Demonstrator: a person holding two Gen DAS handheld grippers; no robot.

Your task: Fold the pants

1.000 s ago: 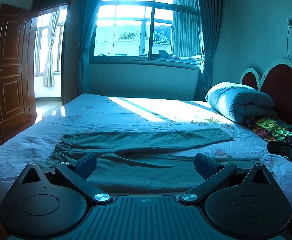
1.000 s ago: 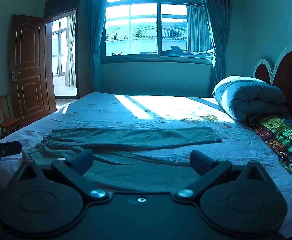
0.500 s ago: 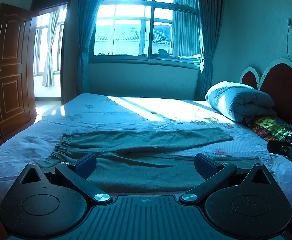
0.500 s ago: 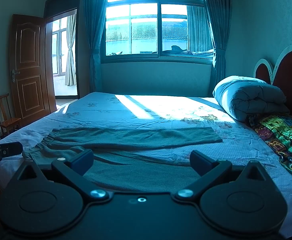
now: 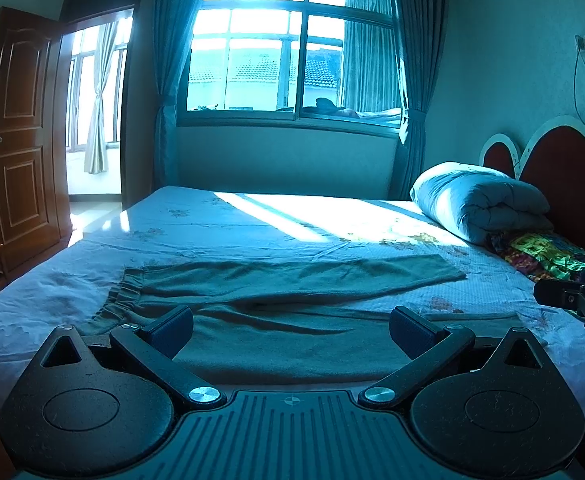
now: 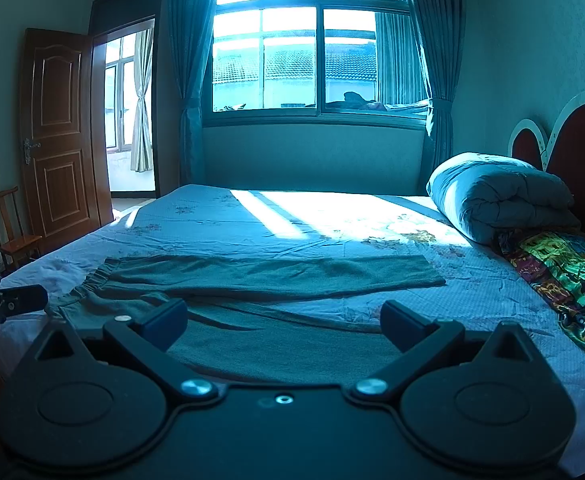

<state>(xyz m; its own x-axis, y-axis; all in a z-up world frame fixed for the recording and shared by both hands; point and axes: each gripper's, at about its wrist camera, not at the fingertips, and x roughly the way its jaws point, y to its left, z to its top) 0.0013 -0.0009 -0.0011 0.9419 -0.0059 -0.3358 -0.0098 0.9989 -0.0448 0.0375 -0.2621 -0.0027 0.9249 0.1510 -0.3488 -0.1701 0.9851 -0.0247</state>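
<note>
Grey-green pants [image 5: 292, 284] lie flat across the bed [image 5: 252, 216], waistband at the left, both legs running right, the near leg along the bed's front edge. They show the same way in the right wrist view [image 6: 268, 276]. My left gripper [image 5: 290, 330] is open and empty, held above the near leg. My right gripper [image 6: 282, 322] is open and empty, also above the near leg. Each gripper shows at the edge of the other's view: the right one [image 5: 576, 300] and the left one [image 6: 4, 306].
A rolled blue quilt [image 5: 480, 204] and a colourful cloth [image 5: 548, 252] lie at the right by the red headboard [image 5: 560, 172]. A window [image 5: 284, 48] is behind the bed. A wooden door [image 5: 20, 128] and a chair [image 6: 12, 228] stand at the left.
</note>
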